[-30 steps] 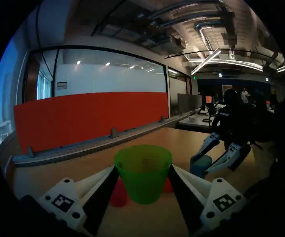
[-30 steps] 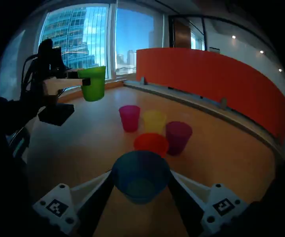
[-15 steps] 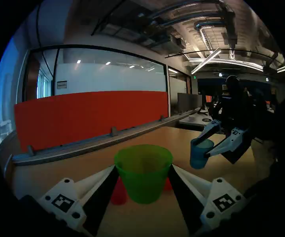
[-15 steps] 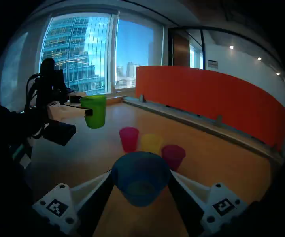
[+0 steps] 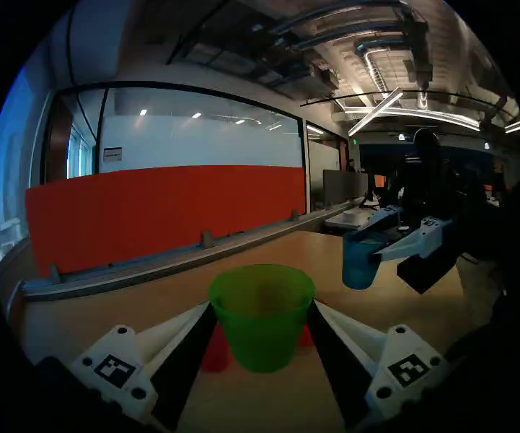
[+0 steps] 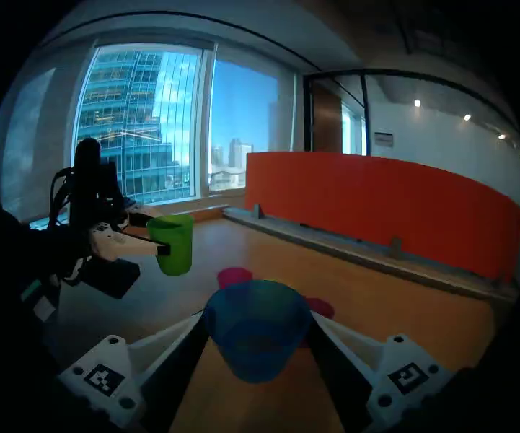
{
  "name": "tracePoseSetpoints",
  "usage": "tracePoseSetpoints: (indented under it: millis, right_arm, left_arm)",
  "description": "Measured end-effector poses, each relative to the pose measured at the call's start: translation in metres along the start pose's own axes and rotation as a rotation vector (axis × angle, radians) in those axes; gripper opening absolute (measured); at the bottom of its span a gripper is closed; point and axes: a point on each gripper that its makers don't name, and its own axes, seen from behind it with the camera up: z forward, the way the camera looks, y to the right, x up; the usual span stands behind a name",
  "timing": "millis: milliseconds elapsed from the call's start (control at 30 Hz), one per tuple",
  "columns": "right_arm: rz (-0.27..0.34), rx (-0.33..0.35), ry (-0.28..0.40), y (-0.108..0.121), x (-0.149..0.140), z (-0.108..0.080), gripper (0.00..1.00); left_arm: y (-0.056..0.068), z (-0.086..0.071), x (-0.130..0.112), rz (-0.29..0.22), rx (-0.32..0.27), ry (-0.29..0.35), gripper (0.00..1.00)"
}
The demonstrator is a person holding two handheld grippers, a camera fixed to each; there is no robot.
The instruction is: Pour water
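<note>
In the left gripper view, my left gripper (image 5: 262, 326) is shut on a green cup (image 5: 262, 316), held upright above the wooden table (image 5: 317, 249). Farther right there, the right gripper (image 5: 375, 249) carries a blue cup (image 5: 359, 261) in the air. In the right gripper view, my right gripper (image 6: 257, 339) is shut on that blue cup (image 6: 257, 328), upright and raised. At the left of that view, the left gripper (image 6: 160, 249) holds the green cup (image 6: 173, 244). A pink cup (image 6: 234, 276) and a magenta cup (image 6: 322, 307) peek out behind the blue one.
Red cups (image 5: 216, 350) stand on the table behind the green cup. An orange partition (image 5: 166, 209) with a grey rail runs along the table's far edge. Large windows (image 6: 144, 130) lie beyond the left gripper. A person's dark sleeve (image 6: 14, 260) holds that gripper.
My right gripper has lifted the blue cup well above the table, so the cups below have sunk behind it. The left gripper with the green cup has stayed nearly still.
</note>
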Motion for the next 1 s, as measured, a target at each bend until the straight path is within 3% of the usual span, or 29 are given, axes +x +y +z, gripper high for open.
tracePoseSetpoints:
  millis: [500,1000]
  right_arm:
    - [-0.004,0.009,0.118,-0.001,0.052,-0.003,0.91]
    - [-0.021,0.022,0.175,-0.002,0.087,-0.002,0.92]
  left_arm:
    - [0.003,-0.003,0.001,0.002,-0.003,0.004,0.85]
    - [0.011,-0.006,0.007,0.01,-0.011,0.01,0.85]
